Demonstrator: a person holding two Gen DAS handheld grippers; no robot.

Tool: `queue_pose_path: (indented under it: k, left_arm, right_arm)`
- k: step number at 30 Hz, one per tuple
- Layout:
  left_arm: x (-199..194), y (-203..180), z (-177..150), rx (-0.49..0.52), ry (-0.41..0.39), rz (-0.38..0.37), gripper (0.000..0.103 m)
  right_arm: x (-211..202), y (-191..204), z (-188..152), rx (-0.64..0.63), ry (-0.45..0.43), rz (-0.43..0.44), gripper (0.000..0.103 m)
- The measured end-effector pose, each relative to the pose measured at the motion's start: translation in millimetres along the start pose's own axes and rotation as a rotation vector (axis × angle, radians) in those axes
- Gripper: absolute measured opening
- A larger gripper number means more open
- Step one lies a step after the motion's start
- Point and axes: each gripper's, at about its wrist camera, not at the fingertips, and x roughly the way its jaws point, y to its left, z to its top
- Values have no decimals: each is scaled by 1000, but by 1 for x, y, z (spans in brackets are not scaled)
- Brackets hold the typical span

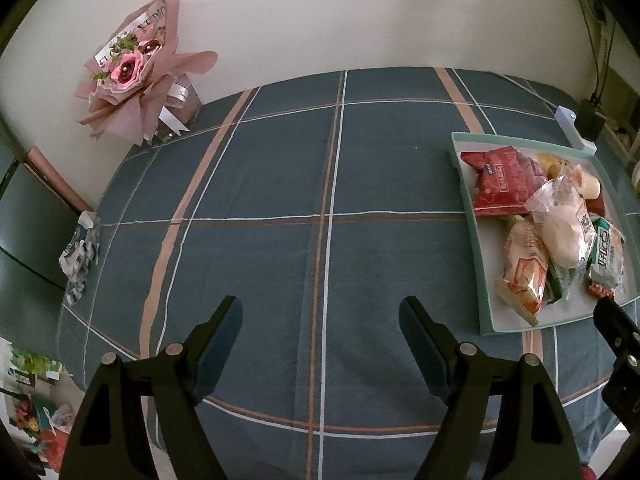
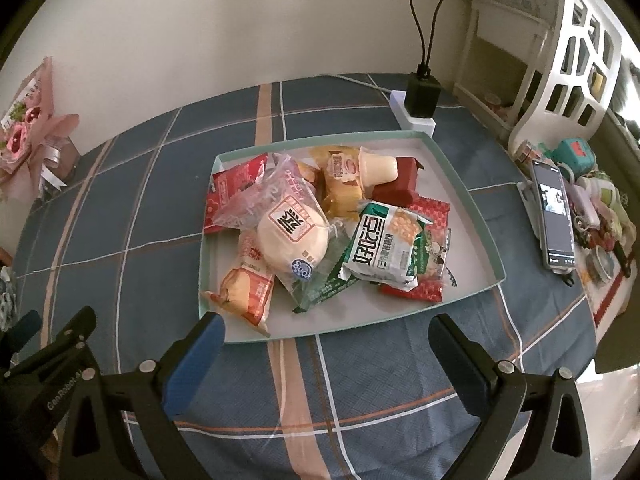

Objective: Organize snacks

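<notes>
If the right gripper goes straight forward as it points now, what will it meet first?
Probably the near rim of the tray, just ahead of the open right gripper. Behind the rim lie the snack packets; the orange packet is nearest. Depth is hard to judge, so it might touch the tablecloth first.

in my left view the tray [image 1: 466, 184] runs off the right edge, and my right gripper [image 1: 618, 344] shows only as a dark corner there. several packets lie buried: the green packet [image 2: 320, 286] sits mostly under the round bun [image 2: 290, 240], the red packet [image 2: 232, 192] under a clear bag. the clutter beside the phone [image 2: 554, 216] is too small to tell apart.
</notes>
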Motion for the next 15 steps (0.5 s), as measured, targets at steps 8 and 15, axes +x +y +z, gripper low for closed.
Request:
queue_pose_path:
  k: [8,15]
  left_arm:
    - [1,1,0,-2,5,-9,81]
    - [5,1,0,-2,18,-13,81]
  right_arm:
    - [2,2,0,-10,8,0,103]
    - [3,4,0,-20,15,-3,103]
